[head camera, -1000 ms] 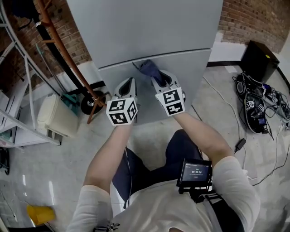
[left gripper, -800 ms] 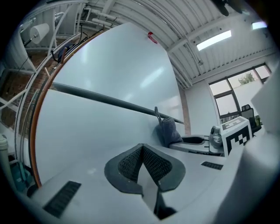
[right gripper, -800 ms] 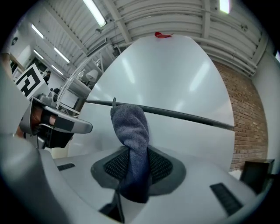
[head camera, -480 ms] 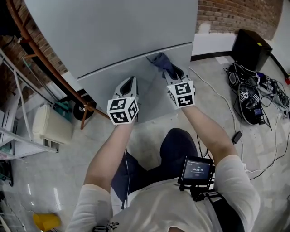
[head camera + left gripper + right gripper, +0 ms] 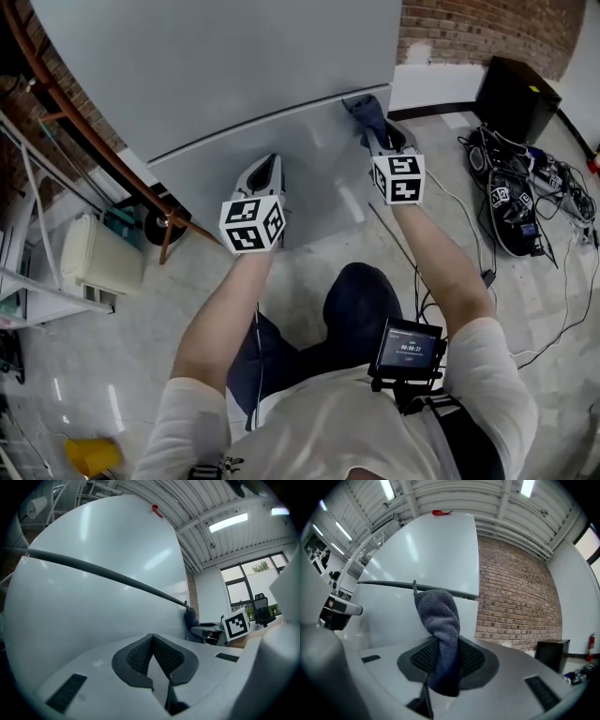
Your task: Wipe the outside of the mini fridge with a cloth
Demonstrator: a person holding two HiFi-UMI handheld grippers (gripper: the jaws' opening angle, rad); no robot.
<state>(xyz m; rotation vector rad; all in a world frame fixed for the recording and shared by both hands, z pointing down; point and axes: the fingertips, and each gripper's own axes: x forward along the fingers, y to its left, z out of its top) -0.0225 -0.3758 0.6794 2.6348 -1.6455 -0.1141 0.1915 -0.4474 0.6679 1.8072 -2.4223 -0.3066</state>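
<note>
The grey mini fridge (image 5: pixel 225 84) fills the top of the head view, with a dark seam between its two doors. My right gripper (image 5: pixel 382 134) is shut on a blue-grey cloth (image 5: pixel 366 112), and the cloth presses against the lower door near its right edge, just under the seam. In the right gripper view the cloth (image 5: pixel 440 625) rises from the closed jaws to the seam. My left gripper (image 5: pixel 265 173) is shut with nothing in it, its tips close to the lower door (image 5: pixel 309 178) left of centre. The left gripper view shows the door seam (image 5: pixel 103 573) and the cloth (image 5: pixel 190 623) far right.
A brick wall (image 5: pixel 469 33) stands right of the fridge. A black box (image 5: pixel 520 98) and a tangle of cables (image 5: pixel 525 206) lie on the floor at right. Metal shelving (image 5: pixel 37 216), a rust-coloured pole (image 5: pixel 94 150) and a cream container (image 5: pixel 98 258) are at left. A yellow object (image 5: pixel 89 455) lies at lower left.
My right gripper has slid the cloth to the right along the lower door, from near its middle to its right edge. The left gripper has stayed in place.
</note>
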